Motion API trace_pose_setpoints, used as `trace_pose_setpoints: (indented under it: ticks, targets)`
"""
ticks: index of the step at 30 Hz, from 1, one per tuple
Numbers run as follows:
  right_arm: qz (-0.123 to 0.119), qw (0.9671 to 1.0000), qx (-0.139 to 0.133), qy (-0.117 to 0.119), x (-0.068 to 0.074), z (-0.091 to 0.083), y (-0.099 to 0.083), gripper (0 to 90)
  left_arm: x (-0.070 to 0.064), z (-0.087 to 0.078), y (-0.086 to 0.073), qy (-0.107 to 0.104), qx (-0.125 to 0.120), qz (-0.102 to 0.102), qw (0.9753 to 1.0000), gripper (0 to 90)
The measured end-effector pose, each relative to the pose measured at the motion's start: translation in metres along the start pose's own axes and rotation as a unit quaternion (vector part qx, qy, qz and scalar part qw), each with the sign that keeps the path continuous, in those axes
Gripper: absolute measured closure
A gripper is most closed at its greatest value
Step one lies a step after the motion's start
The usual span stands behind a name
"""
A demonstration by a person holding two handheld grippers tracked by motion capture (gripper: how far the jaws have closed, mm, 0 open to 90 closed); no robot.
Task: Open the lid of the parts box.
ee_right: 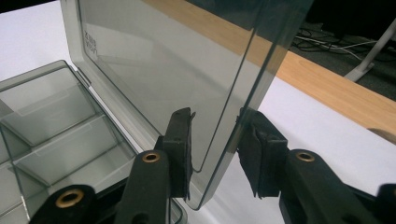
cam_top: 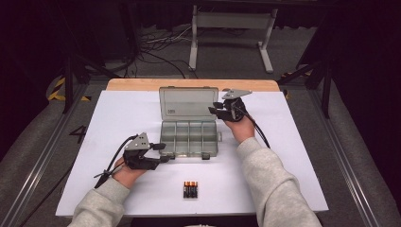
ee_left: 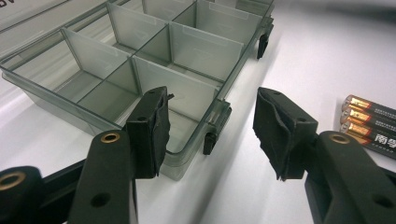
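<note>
High view: left gripper [cam_top: 160, 152], jaws apart, straddles the organizer box [cam_top: 189, 138] front-left corner; right gripper [cam_top: 213, 107], jaws apart, straddles the raised lid [cam_top: 188, 101] edge.

The high view looks forward and down from above the person's side, taking in the whole white table [cam_top: 118, 123]. Each of the 2 gripper views sits low and close, looking along its jaws. All 3 views share the clear grey plastic compartment box [cam_top: 189, 137] [ee_left: 154, 56] [ee_right: 46, 126].

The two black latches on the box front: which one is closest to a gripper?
The latch at the front-left corner, between the left gripper's open jaws; the other latch sits farther along.
</note>
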State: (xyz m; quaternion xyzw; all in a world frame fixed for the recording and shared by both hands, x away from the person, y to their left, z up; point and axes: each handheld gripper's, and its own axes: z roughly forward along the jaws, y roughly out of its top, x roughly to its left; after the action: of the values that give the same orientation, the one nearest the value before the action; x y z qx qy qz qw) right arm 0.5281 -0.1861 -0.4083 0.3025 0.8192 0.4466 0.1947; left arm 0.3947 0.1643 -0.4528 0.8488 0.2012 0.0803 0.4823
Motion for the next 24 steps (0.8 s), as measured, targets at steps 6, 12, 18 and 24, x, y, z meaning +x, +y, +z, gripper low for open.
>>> trace_pose_setpoints:
  ticks: [6, 12, 18, 24]
  targets:
    - [0.007, 1.0000, 0.000, 0.001, -0.003, 0.005, -0.004, 63.9, 0.000, 0.000, 0.000, -0.001, 0.000, -0.002, 1.0000, 45.7]
    - [0.016, 0.9998, 0.003, 0.007, -0.006, 0.012, -0.008, 59.4, 0.000, 0.000, 0.000, -0.001, 0.000, -0.002, 1.0000, 45.3]
    - [0.025, 0.9996, 0.007, 0.012, -0.008, 0.015, -0.011, 56.9, 0.000, 0.000, 0.000, -0.002, -0.001, -0.001, 1.0000, 45.2]
    - [0.034, 0.9992, 0.012, 0.018, -0.010, 0.020, -0.015, 53.9, 0.000, 0.000, 0.000, -0.002, 0.000, 0.000, 1.0000, 45.2]
